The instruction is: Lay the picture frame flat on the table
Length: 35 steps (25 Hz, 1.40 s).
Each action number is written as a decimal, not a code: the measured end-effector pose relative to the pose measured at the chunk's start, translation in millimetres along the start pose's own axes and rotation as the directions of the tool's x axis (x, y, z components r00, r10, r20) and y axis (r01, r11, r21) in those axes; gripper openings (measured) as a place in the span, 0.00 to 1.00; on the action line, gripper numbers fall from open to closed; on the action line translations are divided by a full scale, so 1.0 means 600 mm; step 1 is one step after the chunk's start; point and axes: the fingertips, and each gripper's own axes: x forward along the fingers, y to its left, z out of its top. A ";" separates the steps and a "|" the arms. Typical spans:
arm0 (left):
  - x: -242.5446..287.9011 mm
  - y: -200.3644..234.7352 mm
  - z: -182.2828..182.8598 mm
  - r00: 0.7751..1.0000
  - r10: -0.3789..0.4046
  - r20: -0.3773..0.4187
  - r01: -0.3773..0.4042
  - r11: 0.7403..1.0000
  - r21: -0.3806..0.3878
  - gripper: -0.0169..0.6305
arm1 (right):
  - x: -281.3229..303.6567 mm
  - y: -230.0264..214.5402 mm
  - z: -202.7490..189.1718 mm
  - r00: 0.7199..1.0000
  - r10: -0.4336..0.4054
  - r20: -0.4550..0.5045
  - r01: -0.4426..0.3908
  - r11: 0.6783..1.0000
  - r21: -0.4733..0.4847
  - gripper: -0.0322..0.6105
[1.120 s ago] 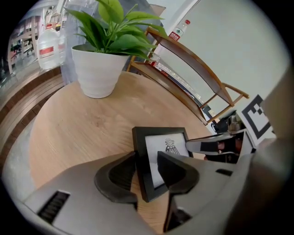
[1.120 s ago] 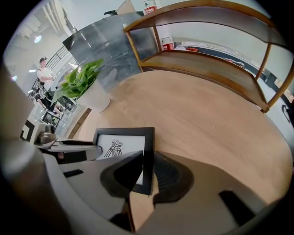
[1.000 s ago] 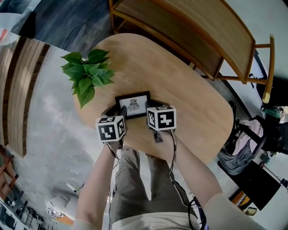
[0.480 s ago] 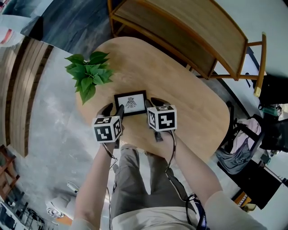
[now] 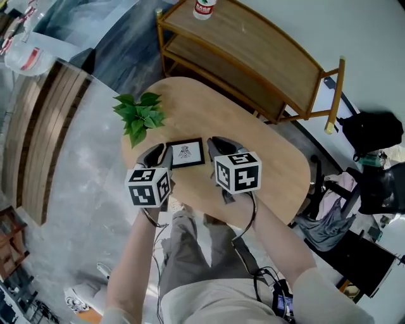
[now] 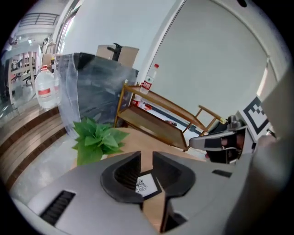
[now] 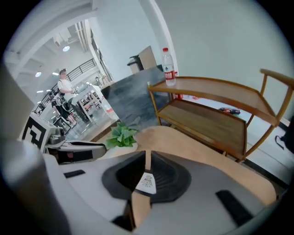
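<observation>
The black picture frame (image 5: 187,153) with a white print appears to lie flat on the oval wooden table (image 5: 266,158). It also shows through the jaw hollows as the frame (image 6: 146,185) and the frame (image 7: 146,182). My left gripper (image 5: 162,154) hovers at the frame's left edge. Its jaws are closing to a narrow gap, with only bare table between the tips of the left gripper (image 6: 147,158). My right gripper (image 5: 216,145) hovers by the frame's right edge. The right gripper (image 7: 147,157) has its jaws almost together and holds nothing.
A green potted plant (image 5: 142,116) stands at the table's far left edge, close to the left gripper. Behind the table is a wooden two-tier bench (image 5: 253,57) with a bottle (image 5: 204,7) on it. A black bag (image 5: 370,133) and chairs are at the right.
Both grippers have lifted toward the camera and off the frame's sides. The left jaws opened wide, then narrowed. The frame looks flatter on the table. The head view shifted.
</observation>
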 end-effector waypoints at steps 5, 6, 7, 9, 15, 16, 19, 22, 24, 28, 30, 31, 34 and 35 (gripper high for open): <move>-0.100 -0.051 0.082 0.996 -0.014 0.083 0.011 0.999 0.039 0.12 | -0.120 0.052 0.086 0.993 0.037 0.108 -0.036 0.999 -0.013 0.08; -0.121 -0.062 0.098 0.995 -0.019 0.103 0.015 0.999 0.039 0.11 | -0.144 0.063 0.102 0.991 0.046 0.128 -0.043 0.999 -0.021 0.08; -0.143 -0.072 0.113 0.992 -0.024 0.124 0.019 0.999 0.038 0.11 | -0.169 0.074 0.117 0.987 0.055 0.148 -0.051 0.998 -0.033 0.08; -0.188 -0.094 0.144 0.985 -0.029 0.167 0.023 0.999 0.037 0.10 | -0.218 0.097 0.148 0.979 0.071 0.189 -0.058 0.996 -0.073 0.08; -0.309 -0.149 0.228 0.958 -0.037 0.284 0.017 0.997 0.071 0.09 | -0.356 0.157 0.225 0.948 0.111 0.298 -0.054 0.980 -0.193 0.07; -0.329 -0.157 0.240 0.953 -0.040 0.299 0.017 0.997 0.079 0.08 | -0.378 0.168 0.235 0.942 0.121 0.313 -0.057 0.977 -0.206 0.07; -0.391 -0.179 0.273 0.938 -0.047 0.344 0.006 0.993 0.119 0.08 | -0.445 0.201 0.264 0.920 0.152 0.362 -0.066 0.969 -0.238 0.07; -0.453 -0.206 0.303 0.922 -0.043 0.384 -0.042 0.977 0.209 0.07 | -0.513 0.230 0.294 0.890 0.172 0.423 -0.061 0.963 -0.264 0.07; -0.494 -0.229 0.323 0.909 -0.047 0.414 -0.081 0.955 0.285 0.07 | -0.556 0.246 0.311 0.867 0.185 0.463 -0.052 0.957 -0.285 0.07; -0.564 -0.275 0.356 0.872 -0.101 0.479 -0.069 0.943 0.324 0.07 | -0.626 0.270 0.334 0.820 0.217 0.529 -0.042 0.946 -0.323 0.07; -0.598 -0.297 0.368 0.852 -0.119 0.510 -0.080 0.933 0.350 0.07 | -0.662 0.283 0.341 0.801 0.230 0.553 -0.042 0.943 -0.331 0.07; -0.615 -0.308 0.374 0.841 -0.126 0.527 -0.088 0.928 0.363 0.07 | -0.681 0.292 0.344 0.791 0.237 0.564 -0.041 0.941 -0.337 0.07; -0.662 -0.340 0.388 0.812 -0.148 0.564 -0.112 0.909 0.401 0.07 | -0.733 0.322 0.351 0.766 0.264 0.586 -0.037 0.929 -0.369 0.05; -0.675 -0.350 0.393 0.805 -0.156 0.573 -0.119 0.903 0.413 0.07 | -0.749 0.332 0.354 0.755 0.274 0.596 -0.034 0.924 -0.382 0.05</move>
